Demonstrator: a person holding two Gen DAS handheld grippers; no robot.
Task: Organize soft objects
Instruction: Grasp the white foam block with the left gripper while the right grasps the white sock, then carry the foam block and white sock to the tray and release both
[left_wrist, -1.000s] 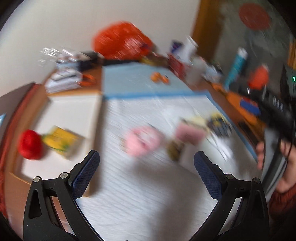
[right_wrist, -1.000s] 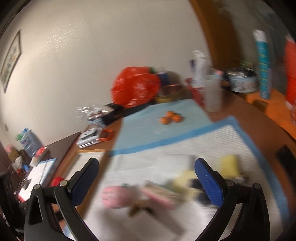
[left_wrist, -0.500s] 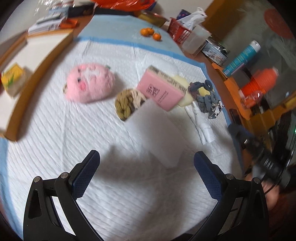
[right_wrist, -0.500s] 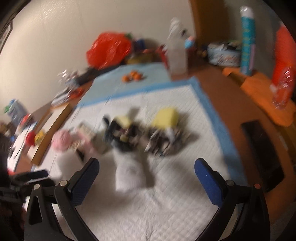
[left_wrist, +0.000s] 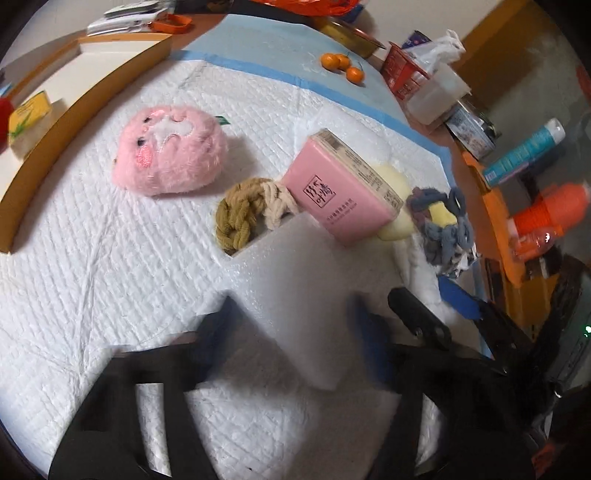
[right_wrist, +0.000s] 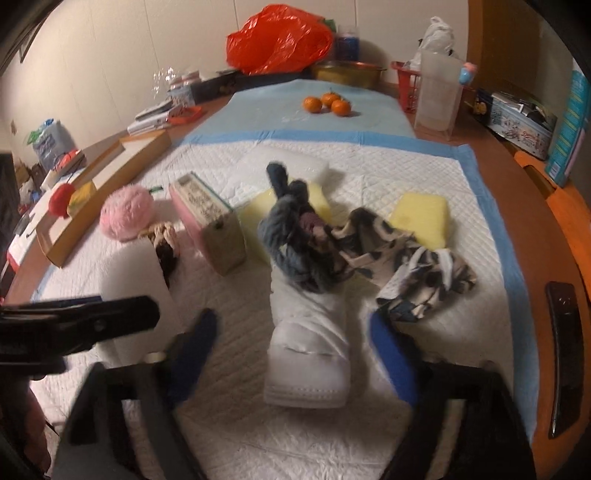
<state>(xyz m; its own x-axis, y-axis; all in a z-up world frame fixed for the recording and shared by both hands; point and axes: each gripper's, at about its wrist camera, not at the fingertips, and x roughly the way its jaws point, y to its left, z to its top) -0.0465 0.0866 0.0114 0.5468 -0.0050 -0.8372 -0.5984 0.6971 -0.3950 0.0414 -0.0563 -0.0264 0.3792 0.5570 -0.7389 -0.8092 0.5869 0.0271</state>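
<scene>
Soft things lie on a white quilted pad (left_wrist: 92, 280). A pink plush (left_wrist: 170, 158) sits left, also in the right wrist view (right_wrist: 127, 212). A knotted rope toy (left_wrist: 247, 212), a pink tissue pack (left_wrist: 341, 188) and a white foam block (left_wrist: 299, 295) lie in the middle. My left gripper (left_wrist: 291, 325) is open, its blurred jaws on either side of the foam block. My right gripper (right_wrist: 291, 339) is open around a folded white cloth (right_wrist: 308, 350). A grey-blue knit piece (right_wrist: 295, 236), a patterned cloth (right_wrist: 406, 258) and yellow sponges (right_wrist: 421, 218) lie beyond it.
A shallow cardboard tray (right_wrist: 92, 199) at the left holds a red ball (right_wrist: 61, 197) and a yellow pack. Tangerines (right_wrist: 327, 103), an orange bag (right_wrist: 280, 37), a clear container (right_wrist: 437, 96) and bottles crowd the far and right edges. A black remote (right_wrist: 563, 354) lies right.
Both grippers have dropped low and moved forward. The left one now straddles the foam block and the right one straddles the white cloth. The objects have not moved.
</scene>
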